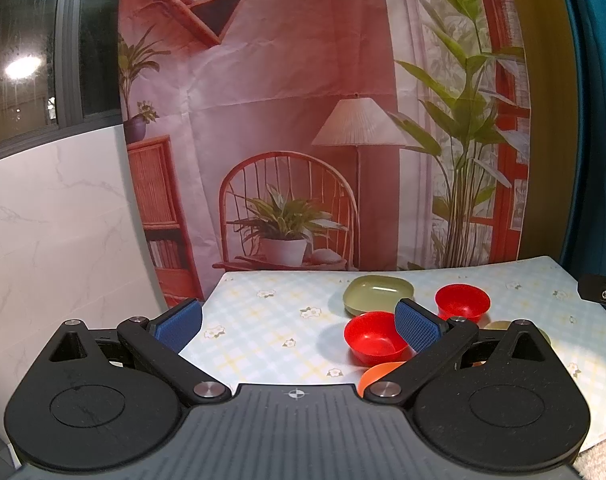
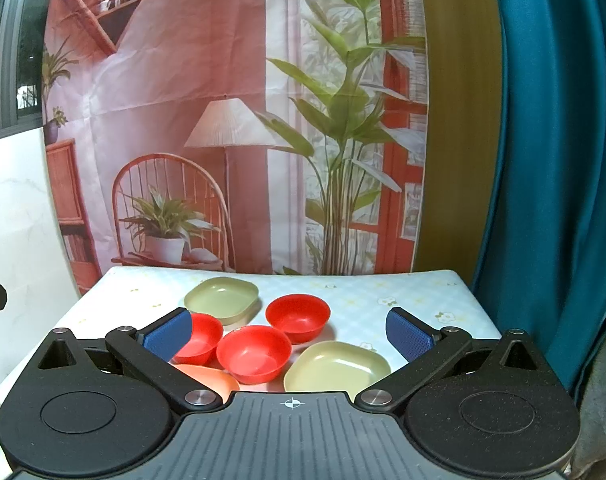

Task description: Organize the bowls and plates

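Observation:
Three red bowls stand on the table: a near one (image 2: pixel 254 354), a far right one (image 2: pixel 297 317) and a left one (image 2: pixel 199 338). Two olive green square plates lie there, one far (image 2: pixel 223 298) and one near right (image 2: pixel 337 366). An orange plate (image 2: pixel 209 378) lies at the near left, partly hidden. My right gripper (image 2: pixel 289 332) is open and empty above the near bowl. My left gripper (image 1: pixel 299 322) is open and empty, left of a red bowl (image 1: pixel 373 338). The left wrist view also shows another red bowl (image 1: pixel 462 302), a green plate (image 1: pixel 378 293) and the orange plate (image 1: pixel 377 374).
The table (image 2: pixel 403 292) has a pale checked cloth with small flowers. A printed backdrop (image 2: pixel 223 120) hangs behind it. A teal curtain (image 2: pixel 551 160) hangs at the right. A white marble wall (image 1: pixel 55 220) is at the left. The other gripper's black edge (image 1: pixel 601 294) shows at the right.

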The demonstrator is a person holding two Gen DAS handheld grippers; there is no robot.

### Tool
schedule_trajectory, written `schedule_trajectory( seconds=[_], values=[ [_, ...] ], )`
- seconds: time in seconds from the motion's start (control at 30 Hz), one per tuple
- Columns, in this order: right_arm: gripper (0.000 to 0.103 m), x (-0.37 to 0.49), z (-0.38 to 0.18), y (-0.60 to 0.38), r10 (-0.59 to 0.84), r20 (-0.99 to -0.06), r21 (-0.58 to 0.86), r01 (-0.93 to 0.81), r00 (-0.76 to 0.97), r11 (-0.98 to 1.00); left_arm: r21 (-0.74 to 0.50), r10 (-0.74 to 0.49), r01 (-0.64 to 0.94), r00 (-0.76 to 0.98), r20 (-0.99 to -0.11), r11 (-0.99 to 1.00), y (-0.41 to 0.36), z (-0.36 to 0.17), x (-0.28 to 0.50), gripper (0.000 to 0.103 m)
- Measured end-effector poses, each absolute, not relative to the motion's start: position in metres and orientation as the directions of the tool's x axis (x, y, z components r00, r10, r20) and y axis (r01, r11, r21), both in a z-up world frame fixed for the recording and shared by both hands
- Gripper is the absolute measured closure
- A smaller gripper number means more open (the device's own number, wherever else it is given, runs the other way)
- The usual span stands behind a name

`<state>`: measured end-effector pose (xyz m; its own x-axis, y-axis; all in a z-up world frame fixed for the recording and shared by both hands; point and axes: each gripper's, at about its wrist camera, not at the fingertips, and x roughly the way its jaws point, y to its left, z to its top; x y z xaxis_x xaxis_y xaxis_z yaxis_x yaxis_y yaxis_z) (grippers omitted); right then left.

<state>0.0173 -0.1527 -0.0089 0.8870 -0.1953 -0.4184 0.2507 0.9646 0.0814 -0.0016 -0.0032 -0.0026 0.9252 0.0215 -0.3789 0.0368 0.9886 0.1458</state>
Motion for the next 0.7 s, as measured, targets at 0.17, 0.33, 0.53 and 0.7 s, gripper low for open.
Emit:
schedule_trajectory(
  seconds=[0.17, 0.33, 0.53, 0.7],
  values=[
    [0.0, 0.0172, -0.0092, -0.153, -0.195, -0.419, 0.08, 0.25, 0.887, 0.965, 0.145, 0.02, 0.039, 0.924, -0.381, 0.989, -0.0036, -0.0014, -0.002, 0.0],
    [0.0, 0.0172, -0.0082, -0.153, -0.195, -0.418, 0.08, 0.25, 0.887, 0.965, 0.143, 0.016, 0.042, 0.926, -0.377, 0.989, -0.0031, -0.0016, -0.0037, 0.0],
    [0.0, 0.0171, -0.0094, -0.1537, -0.195, -0.42, 0.081, 0.251, 0.886, 0.965, 0.142, 0.013, 0.044, 0.926, -0.377, 0.989, -0.003, -0.0015, -0.004, 0.0],
    [0.0, 0.0164, -0.0085, -0.1553, -0.197, -0.419, 0.078, 0.251, 0.887, 0.965, 0.139, 0.01, 0.046, 0.926, -0.377, 0.989, -0.0031, -0.0015, -0.0046, 0.0]
  ],
)
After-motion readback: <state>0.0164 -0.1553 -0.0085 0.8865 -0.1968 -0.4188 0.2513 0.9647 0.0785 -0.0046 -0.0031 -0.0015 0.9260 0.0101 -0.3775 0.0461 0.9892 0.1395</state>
